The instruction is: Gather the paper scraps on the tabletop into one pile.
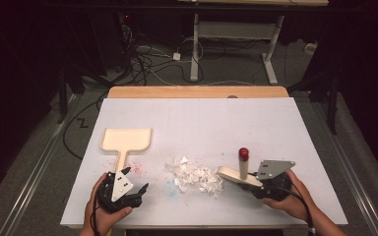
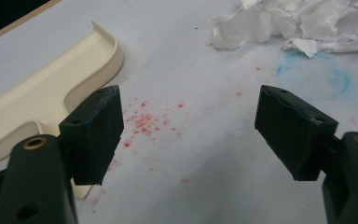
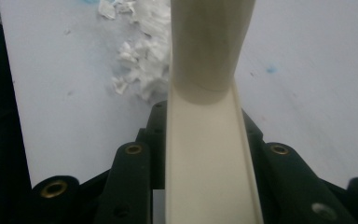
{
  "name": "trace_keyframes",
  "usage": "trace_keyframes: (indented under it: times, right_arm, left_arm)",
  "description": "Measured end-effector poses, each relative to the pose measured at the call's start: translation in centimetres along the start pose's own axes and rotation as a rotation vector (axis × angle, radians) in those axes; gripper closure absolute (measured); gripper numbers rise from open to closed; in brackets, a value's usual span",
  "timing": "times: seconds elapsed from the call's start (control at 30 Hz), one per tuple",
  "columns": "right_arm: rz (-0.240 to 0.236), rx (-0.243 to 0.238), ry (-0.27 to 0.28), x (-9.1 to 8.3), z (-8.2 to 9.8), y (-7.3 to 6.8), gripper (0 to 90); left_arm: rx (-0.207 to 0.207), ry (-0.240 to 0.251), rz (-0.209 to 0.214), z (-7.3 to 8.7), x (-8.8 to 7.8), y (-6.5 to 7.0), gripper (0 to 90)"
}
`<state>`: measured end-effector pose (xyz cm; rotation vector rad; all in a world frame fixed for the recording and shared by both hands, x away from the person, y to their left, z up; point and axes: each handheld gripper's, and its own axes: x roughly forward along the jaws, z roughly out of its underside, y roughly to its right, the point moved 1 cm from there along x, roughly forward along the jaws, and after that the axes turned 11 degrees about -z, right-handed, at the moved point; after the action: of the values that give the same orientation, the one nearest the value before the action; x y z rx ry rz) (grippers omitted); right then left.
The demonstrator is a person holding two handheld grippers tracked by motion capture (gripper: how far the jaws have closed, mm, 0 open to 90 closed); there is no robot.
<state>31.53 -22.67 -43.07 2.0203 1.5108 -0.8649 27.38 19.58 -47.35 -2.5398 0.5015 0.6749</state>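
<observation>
1. The left tool [image 1: 139, 192] is sitting low on the white table [image 1: 275, 128] at the near left, its jaws standing wide apart with nothing between them, as the left gripper view shows.
2. The dustpan [image 1: 126, 139] is lying flat just ahead of that tool; its handle is running back toward the person, so its long axis is pointing almost straight at the left hand [image 1: 103, 211]. In the left gripper view the dustpan [image 2: 51, 88] is sitting to the left of the open jaws, beside them and not between them.
3. The right tool [image 1: 256, 189] is clamped on the cream handle of a small brush [image 1: 236, 176], which the right gripper view shows running up between its jaws [image 3: 209, 154]. A cream post with a red cap [image 1: 243, 153] is rising from the brush.
4. The pile of torn paper scraps [image 1: 197, 176] is lying between the two tools, touching or nearly touching the brush head, and to the right of the dustpan.
5. Judging from this layout, the scraps are probably meant to go leftward into the pan; the left tool, being nearer, would need to shift left onto the handle before closing.
6. Red specks [image 2: 142, 122] and a blue smudge [image 2: 314, 77] are marking the table near the left tool.
</observation>
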Motion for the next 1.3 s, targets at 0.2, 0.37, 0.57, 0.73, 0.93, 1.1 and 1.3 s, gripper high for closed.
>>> trace_keyframes:
  times: [0.2, 0.37, 0.57, 0.73, 0.93, 1.1, 1.3]
  right_arm:
    - [-0.001, -0.022, 0.001, 2.5, -2.2, -0.5, 68.0]
    - [-0.001, -0.023, 0.039, 3.9, -4.2, -0.4, 68.0]
    - [0.015, -0.032, 0.085, 3.1, -4.9, 0.0, 68.0]
    - [0.037, -0.002, 0.153, 0.0, -4.2, 0.5, 68.0]
    - [0.024, 0.003, 0.179, -3.0, -2.4, 0.3, 68.0]
    - [0.005, 0.032, 0.150, -4.5, 0.3, -0.9, 68.0]
    - [-0.070, 0.027, 0.087, -2.9, 2.0, -2.4, 68.0]
  left_arm:
    - [0.002, -0.006, 0.004, 0.1, 0.1, 0.0, 22.6]
    - [-0.003, -0.010, 0.006, 0.3, 0.2, -0.2, 22.6]
    - [-0.004, -0.010, 0.005, 0.5, 0.0, -0.3, 22.6]
    - [-0.008, -0.009, 0.000, 0.5, -0.2, -0.4, 22.6]
    - [-0.010, -0.009, -0.003, 0.4, -0.2, -0.3, 22.6]
    - [-0.004, -0.010, 0.001, 0.4, -0.2, -0.2, 22.6]
    - [0.001, -0.010, 0.003, 0.2, -0.1, -0.1, 22.6]
